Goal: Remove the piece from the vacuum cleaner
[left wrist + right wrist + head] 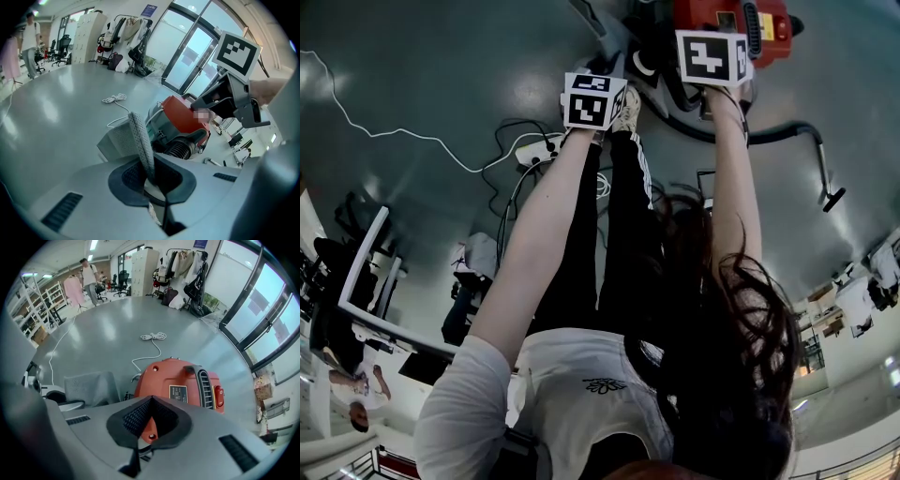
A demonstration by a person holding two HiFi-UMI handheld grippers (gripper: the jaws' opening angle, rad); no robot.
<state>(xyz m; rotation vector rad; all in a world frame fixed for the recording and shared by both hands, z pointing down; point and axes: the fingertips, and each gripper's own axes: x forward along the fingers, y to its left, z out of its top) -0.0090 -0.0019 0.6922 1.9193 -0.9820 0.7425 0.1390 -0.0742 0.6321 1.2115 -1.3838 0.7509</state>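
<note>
**A:** Where is the grey mesh fabric piece point(140, 140)?

**B:** Between the jaws of the left gripper point(157, 185). They are pinched tight on its edge, and it rises upright out of the black pads. Its pale flat side spreads toward 9 o'clock, just beside the red plastic vacuum cleaner point(180, 117).

**A:** And from the other side?

**B:** In the right gripper view the fabric stands at 9 o'clock of the red body, close by it, above the shiny grey floor point(108, 315).

**A:** And the right gripper point(150, 427)?

**B:** Its jaws are drawn together, with nothing caught between them that I can see. The vacuum's red shell shows through the notch in the pads, right behind them.

**A:** Anything else?

**B:** In the left gripper view, a black ribbed hose point(180, 149) leaves the machine at its 6 o'clock. A coiled white cord point(153, 337) lies on the floor at 12 o'clock, well apart. In the head view both arms reach down, and the vacuum sits at 1 o'clock.
</note>
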